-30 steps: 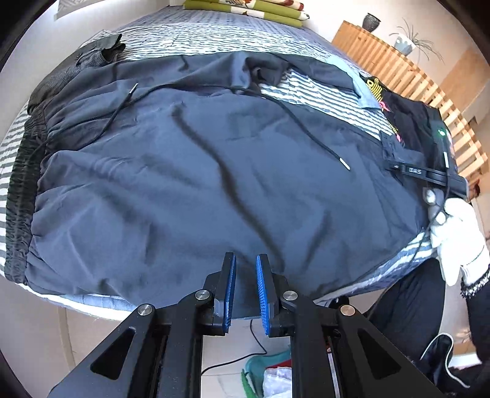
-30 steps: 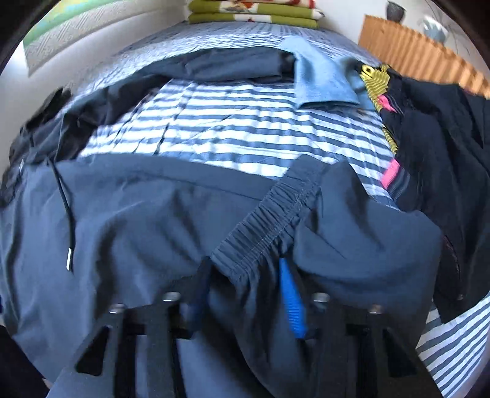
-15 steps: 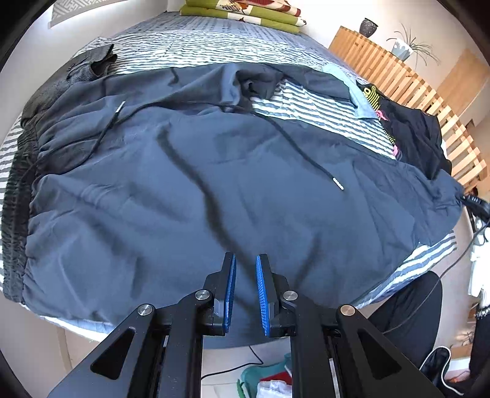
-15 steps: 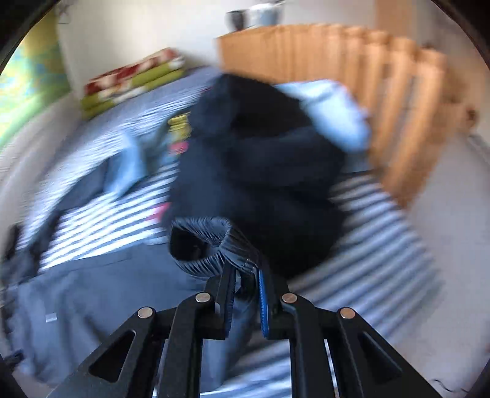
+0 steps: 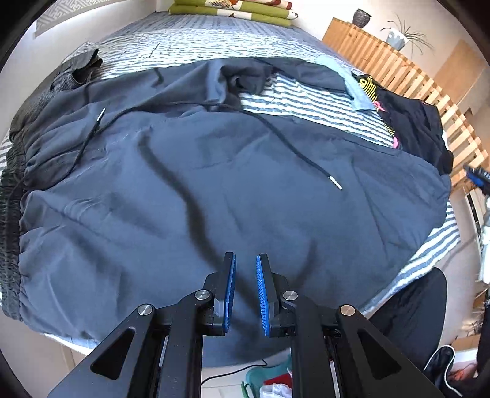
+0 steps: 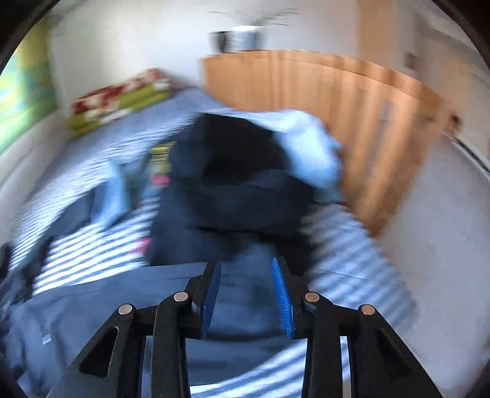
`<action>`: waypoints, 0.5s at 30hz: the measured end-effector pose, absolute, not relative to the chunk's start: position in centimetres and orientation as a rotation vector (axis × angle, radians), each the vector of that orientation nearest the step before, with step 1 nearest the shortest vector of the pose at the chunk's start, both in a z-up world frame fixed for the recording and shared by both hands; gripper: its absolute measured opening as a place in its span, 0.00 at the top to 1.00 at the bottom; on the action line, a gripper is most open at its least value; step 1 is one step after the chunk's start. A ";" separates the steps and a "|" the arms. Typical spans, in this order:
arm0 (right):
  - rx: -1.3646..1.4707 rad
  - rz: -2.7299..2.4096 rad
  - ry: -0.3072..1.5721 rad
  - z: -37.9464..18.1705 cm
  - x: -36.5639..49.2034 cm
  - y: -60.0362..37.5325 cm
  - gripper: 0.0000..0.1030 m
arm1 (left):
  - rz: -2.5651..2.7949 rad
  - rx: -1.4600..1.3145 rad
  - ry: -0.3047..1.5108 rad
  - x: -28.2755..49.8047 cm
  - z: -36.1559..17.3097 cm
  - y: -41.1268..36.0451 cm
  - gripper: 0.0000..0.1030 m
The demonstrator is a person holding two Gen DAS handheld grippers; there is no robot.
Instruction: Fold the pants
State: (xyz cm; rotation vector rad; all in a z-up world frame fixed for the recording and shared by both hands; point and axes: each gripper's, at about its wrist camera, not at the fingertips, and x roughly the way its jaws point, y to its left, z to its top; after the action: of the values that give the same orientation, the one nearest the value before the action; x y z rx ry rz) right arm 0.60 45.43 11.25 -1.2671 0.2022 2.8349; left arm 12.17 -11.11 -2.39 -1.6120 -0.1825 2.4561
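- i see the left gripper (image 5: 245, 294) with a narrow gap between its blue pads (image 5: 230, 290); nothing sits between them, no cloth pinched.
- the pants (image 5: 214, 189) are spread flat ahead of and under the left gripper, dark blue-grey, covering most of the striped bed cover (image 5: 214, 39).
- elastic waistband (image 5: 10, 220) runs along the far left of the left gripper's view.
- black drawstring (image 5: 294, 144) snakes across the fabric ahead of the left gripper; one metal-tipped end lies ahead-right, the other ahead-left.
- ahead and to the right of the left gripper, a pile of dark clothes (image 5: 422, 128) with a yellow and pink print lies beside the pants, next to a light blue garment (image 5: 355, 85).
- wooden slatted frame (image 5: 398, 70) is further right; folded green cushions (image 5: 232, 12) at the far end of the bed.
- the right gripper (image 6: 246, 295) shows in the right wrist view, heavily motion-blurred; jaws are opening, pads clearly apart.
- nothing is clamped between the right pads; i see pants cloth (image 6: 122, 306) lying below and behind the gap, not gripped.
- ahead of the right gripper: the dark clothes pile (image 6: 239, 183) with light blue cloth (image 6: 309, 147) on top.
- in the left wrist view the right gripper's blue tip (image 5: 479, 180) shows at the far right edge, off the bed.
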 end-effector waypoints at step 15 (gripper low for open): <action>-1.646 2.967 0.481 6.6 -17.8 25.6 0.45 | 2.507 -1.403 -0.184 1.5 -1.0 -10.7 0.77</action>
State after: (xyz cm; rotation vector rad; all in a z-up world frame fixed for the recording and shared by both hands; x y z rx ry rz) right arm -17.84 25.63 6.58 -1.6459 0.4810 2.9671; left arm 1.52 -10.68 -1.01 -1.4027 -0.1839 2.5075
